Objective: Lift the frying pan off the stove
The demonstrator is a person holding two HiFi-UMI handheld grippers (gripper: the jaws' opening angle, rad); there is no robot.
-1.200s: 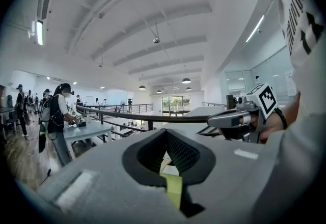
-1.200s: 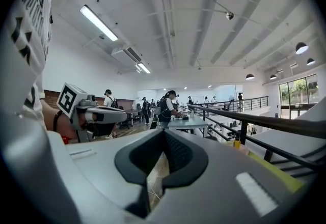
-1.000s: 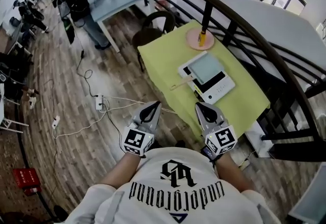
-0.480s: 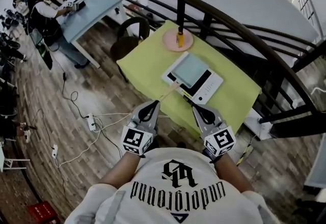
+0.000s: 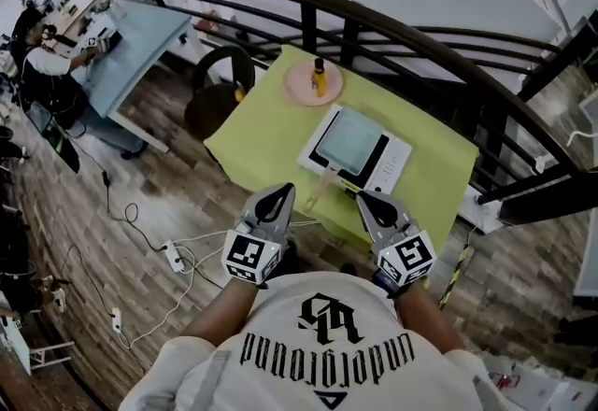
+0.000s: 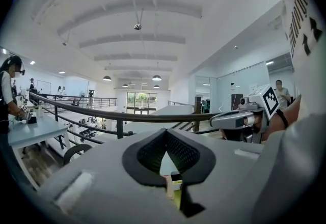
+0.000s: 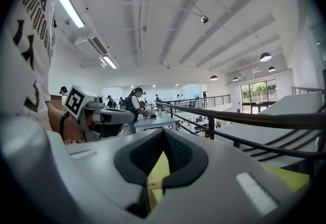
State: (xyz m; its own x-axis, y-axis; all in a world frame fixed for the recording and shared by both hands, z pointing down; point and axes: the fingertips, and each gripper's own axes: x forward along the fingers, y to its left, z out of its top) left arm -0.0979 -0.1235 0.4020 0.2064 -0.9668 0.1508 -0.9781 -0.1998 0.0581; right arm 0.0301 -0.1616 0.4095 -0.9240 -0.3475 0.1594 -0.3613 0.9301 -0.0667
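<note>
Fingers of the left gripper and right gripper are closed on nothing, held by the chest, well short of the seemingly square pan resting on the stove on the desk.

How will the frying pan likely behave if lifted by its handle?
The frying pan looks rigid, so it should keep its shape. Its slim pale handle juts from one side, so the pan end will probably sag unless gripped firmly.
</note>
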